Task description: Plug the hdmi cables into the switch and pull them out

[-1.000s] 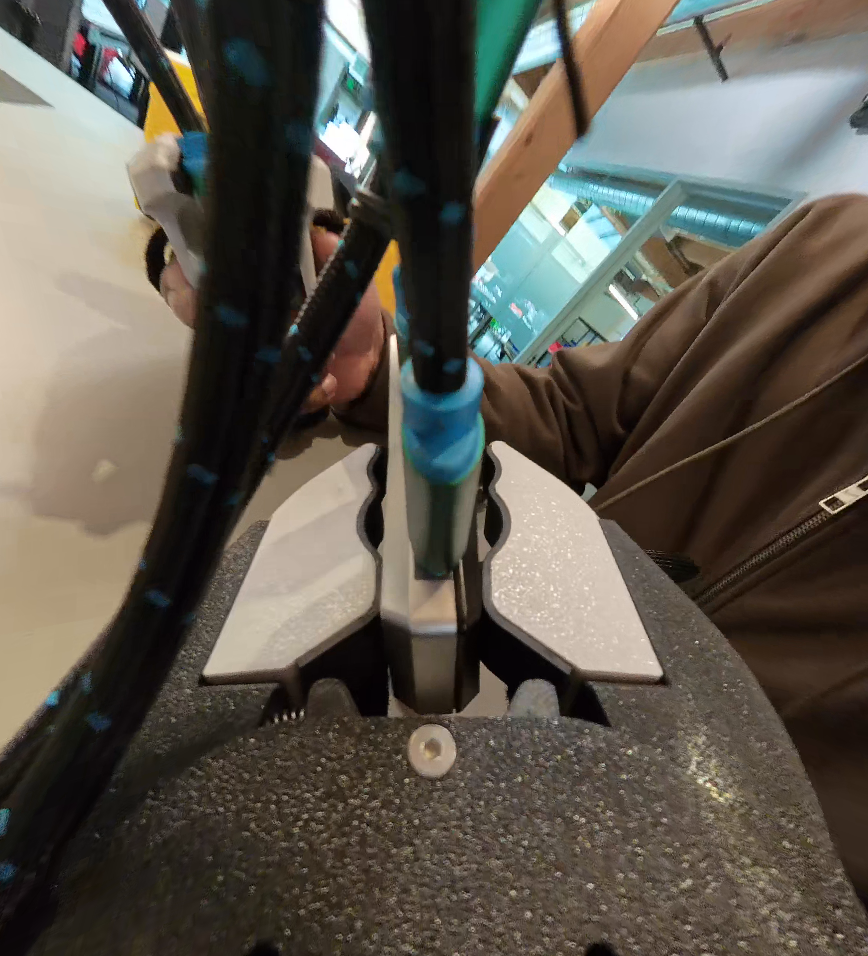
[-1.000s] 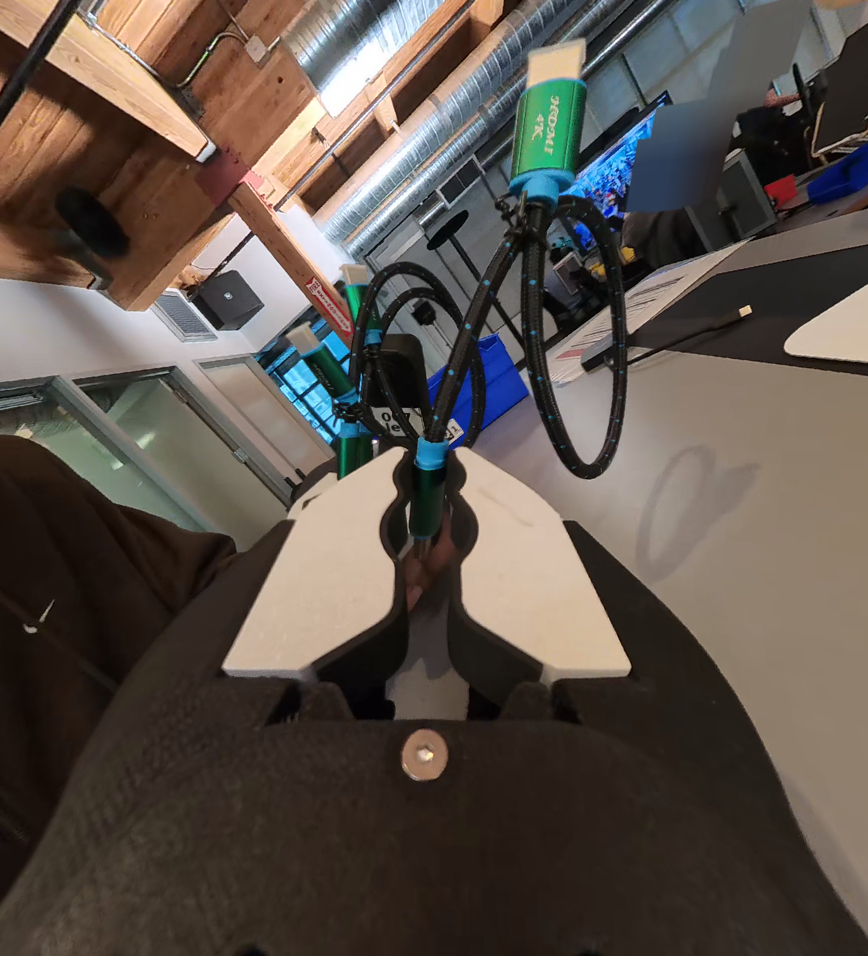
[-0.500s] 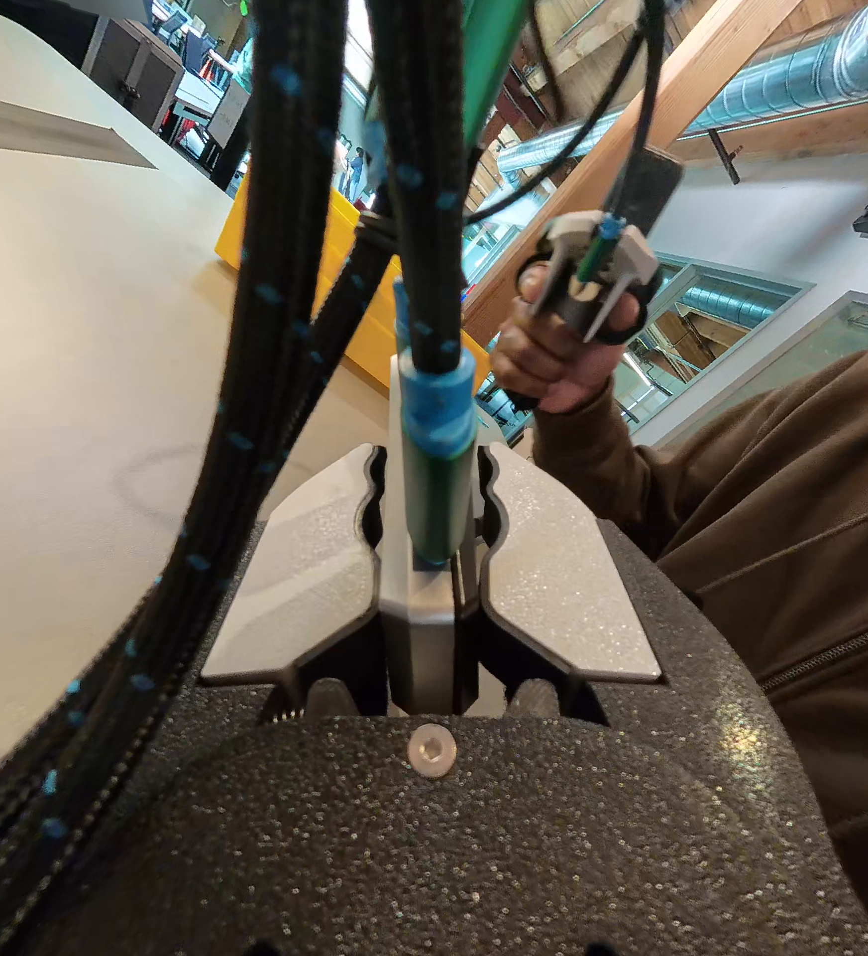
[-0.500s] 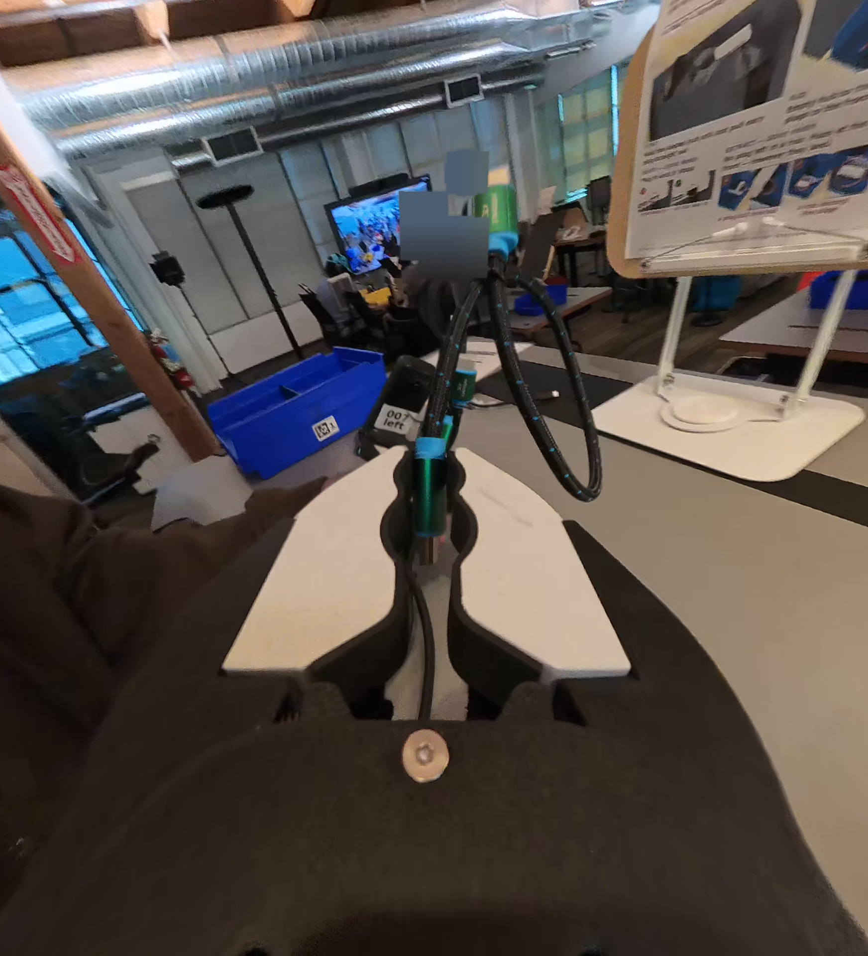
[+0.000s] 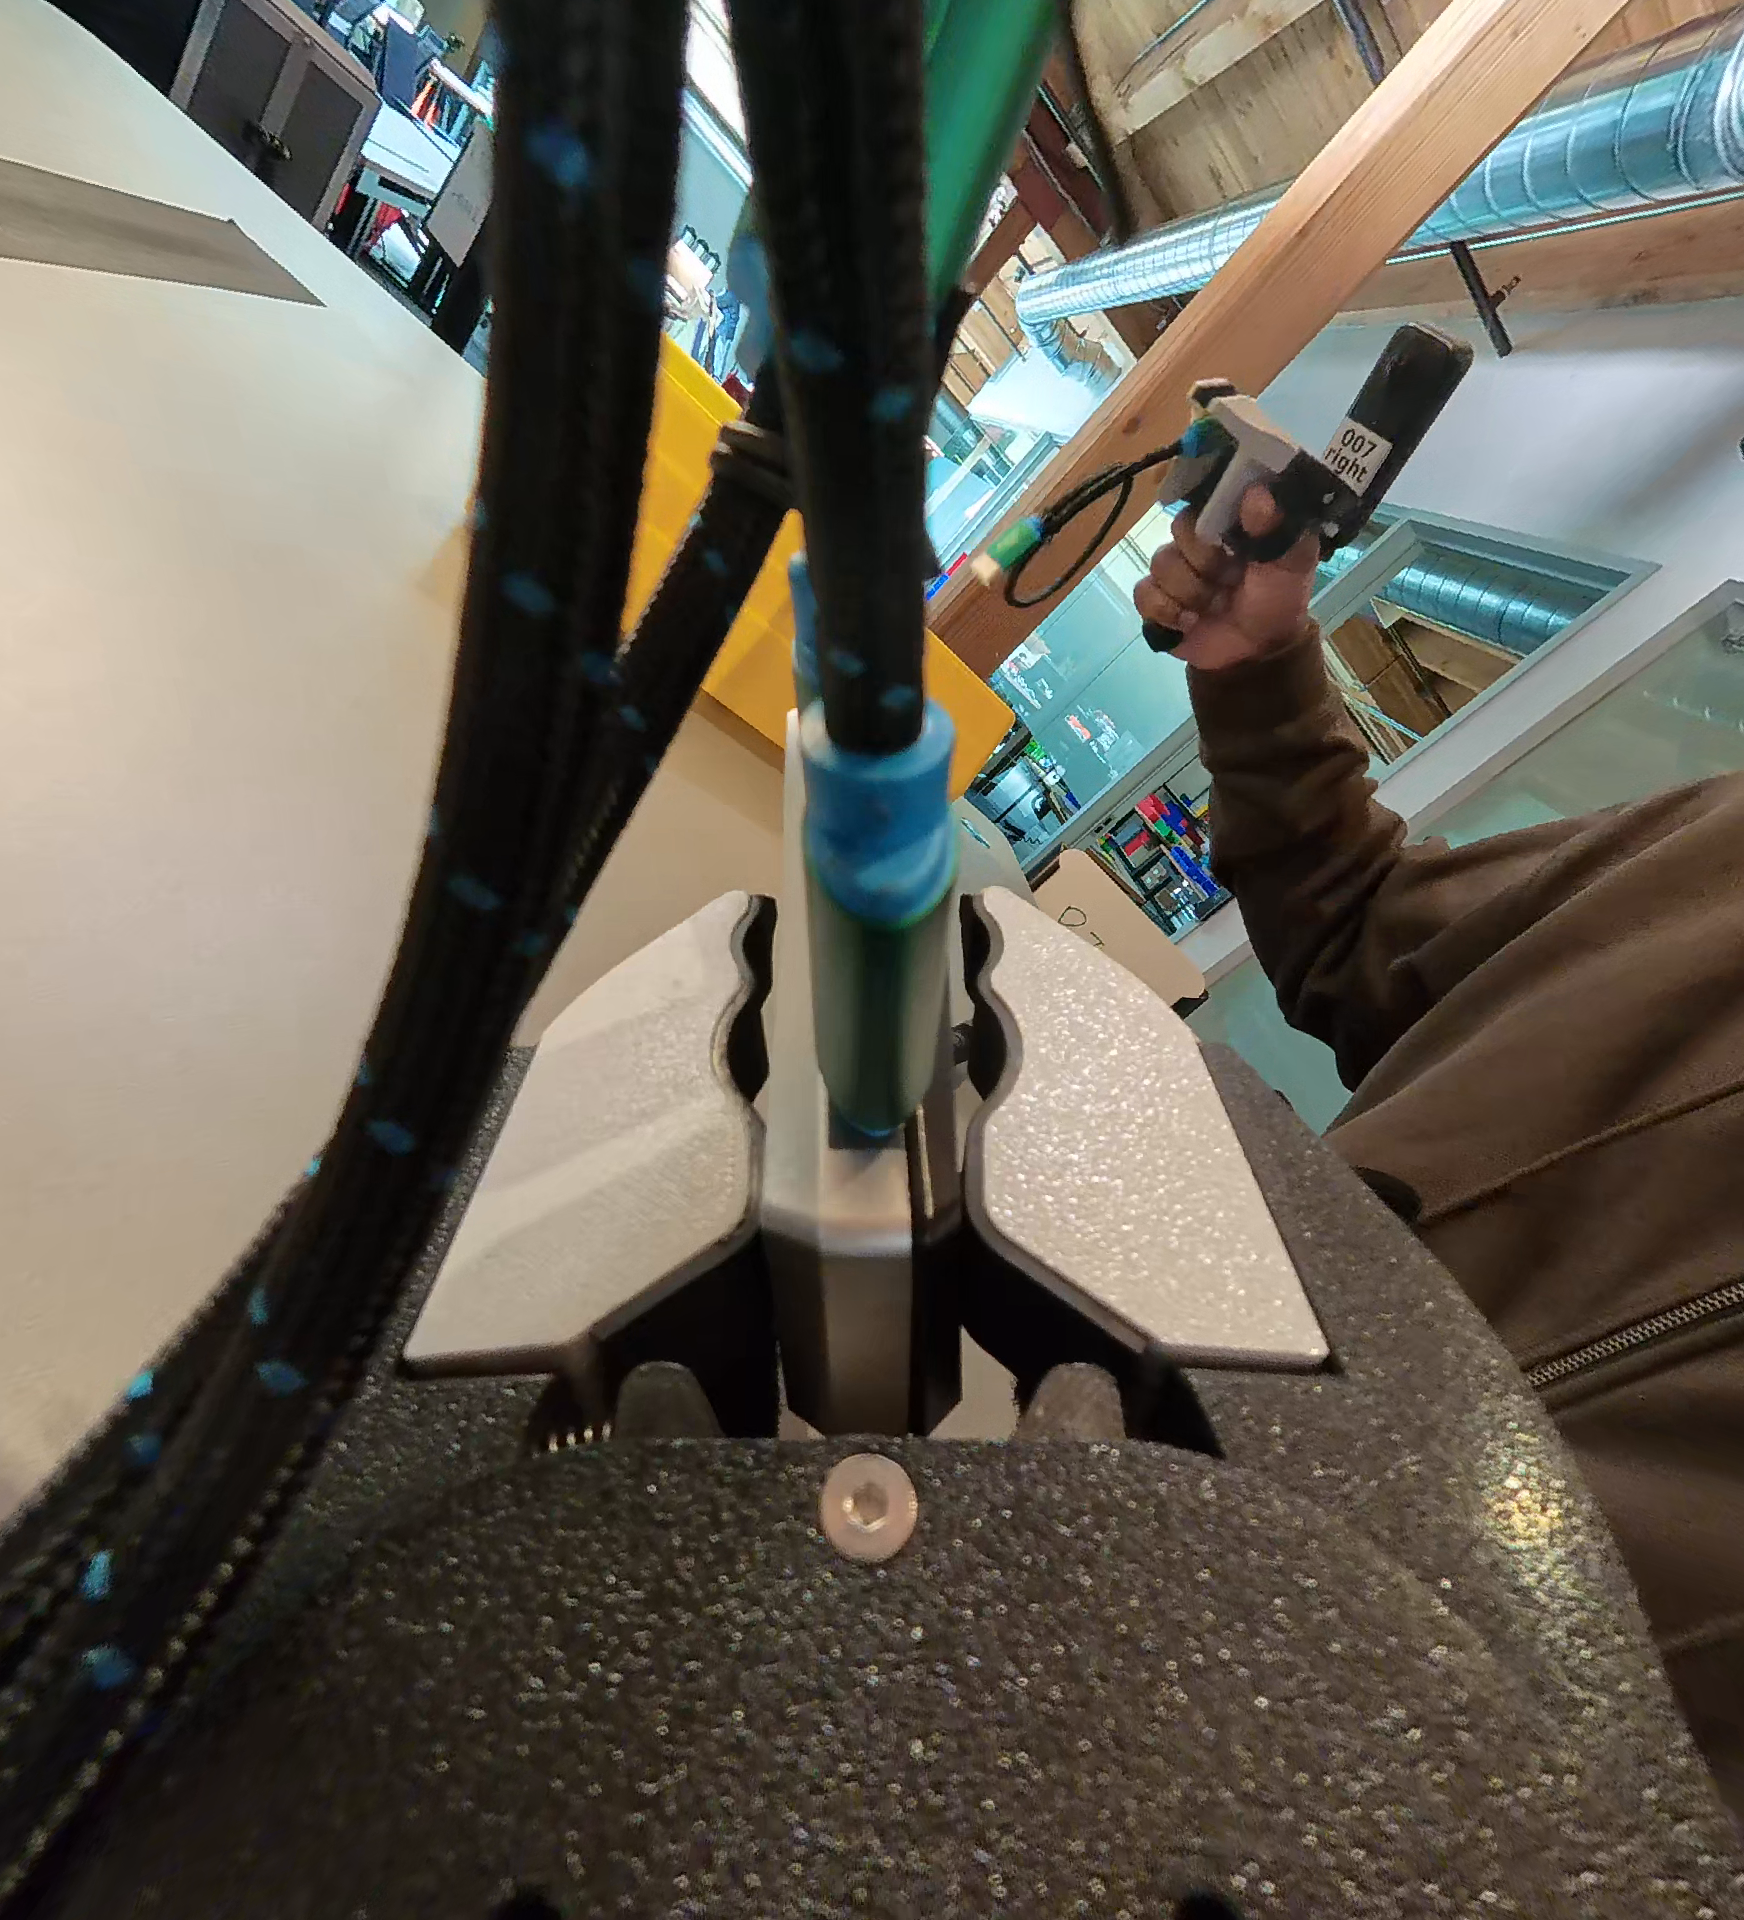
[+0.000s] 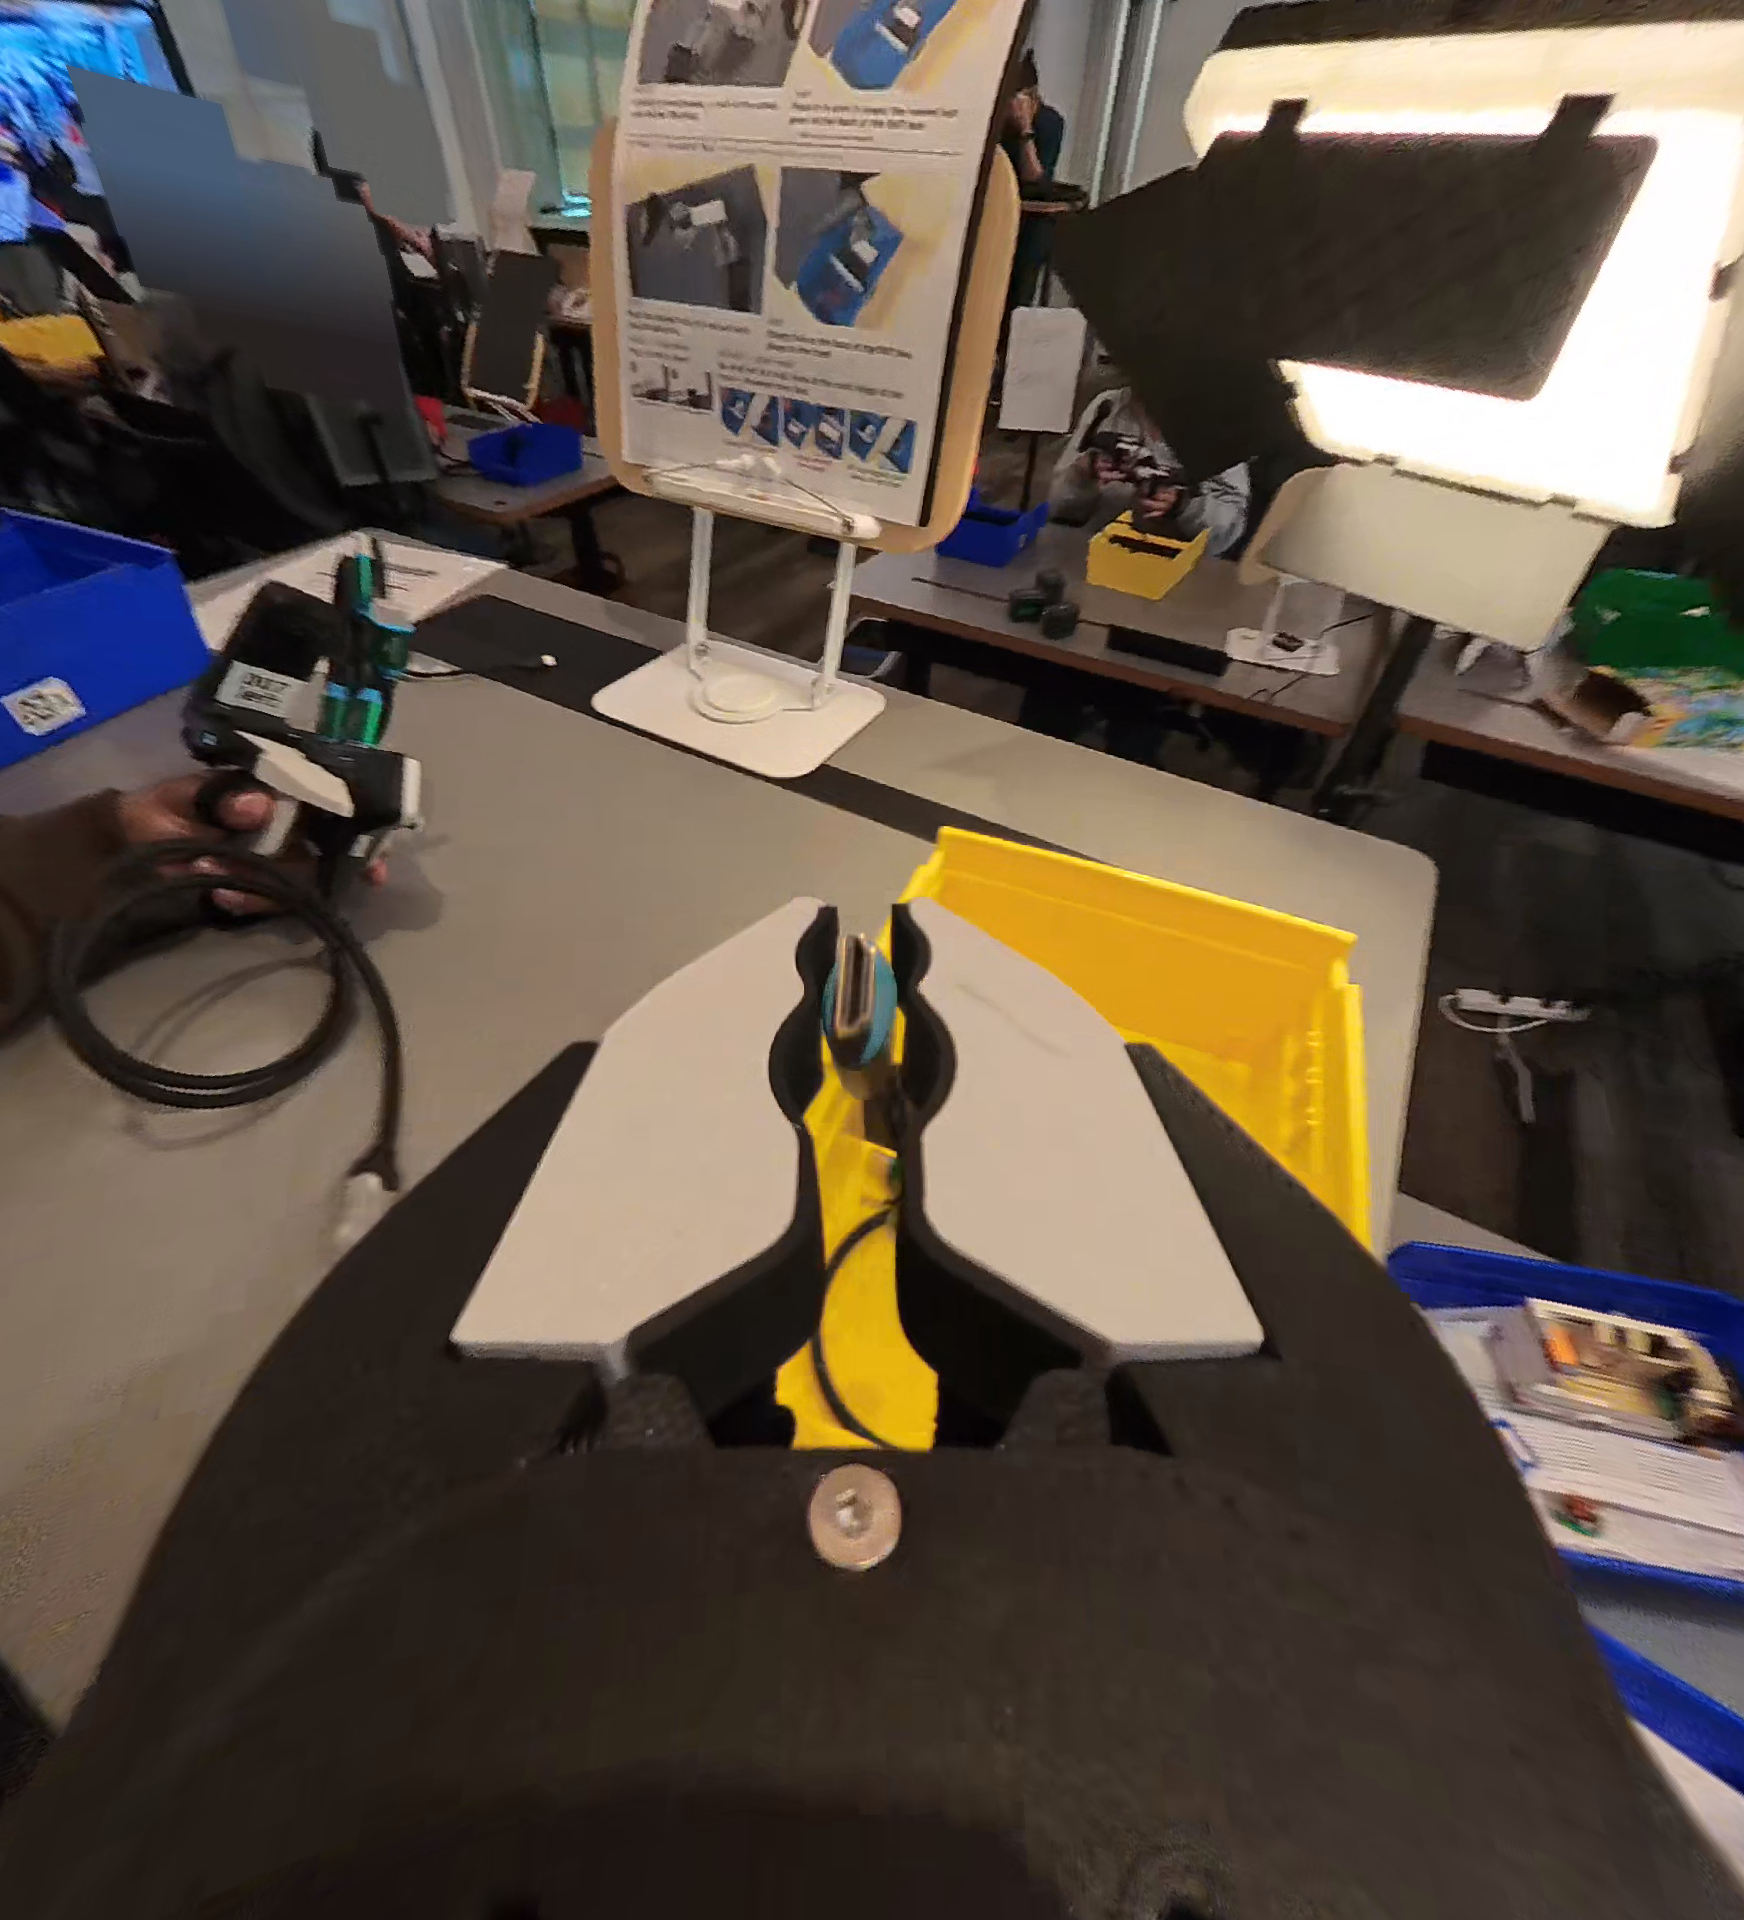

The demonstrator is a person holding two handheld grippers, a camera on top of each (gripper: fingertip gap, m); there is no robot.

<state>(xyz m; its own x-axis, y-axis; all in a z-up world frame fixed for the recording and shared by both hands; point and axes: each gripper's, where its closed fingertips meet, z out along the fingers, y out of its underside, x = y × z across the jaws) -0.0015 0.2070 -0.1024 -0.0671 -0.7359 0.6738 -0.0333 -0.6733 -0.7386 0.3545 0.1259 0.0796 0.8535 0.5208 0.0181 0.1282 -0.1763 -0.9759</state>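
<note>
Above the yellow plastic bin (image 6: pixel 1138 966), right tongs (image 6: pixel 860 1003) pinch a green-and-blue cable plug (image 6: pixel 855 1006); left tongs (image 5: pixel 863 997) clamp a silver adapter block (image 5: pixel 832 1195). Best keep both grips firm.

Grey table (image 6: pixel 639 883), timber beams (image 5: pixel 1263 270), steel ducts (image 5: pixel 1626 135)

L gripper (image 5: pixel 868 925) jaws clamp a green plug w/ grey adapter; R gripper (image 6: pixel 860 935), raised, jaws clamp a blue-collared cable plug.

Braided black cloth cable (image 5: pixel 639 623), blue-flecked; glossy green plug shell (image 5: pixel 878 1029) between matt grainy grey pads (image 5: pixel 1107 1164). Yellow bin (image 6: pixel 1211 987) beyond the right fingertips: smooth shiny plastic. Table (image 6: pixel 587 883): matt grey.
</note>
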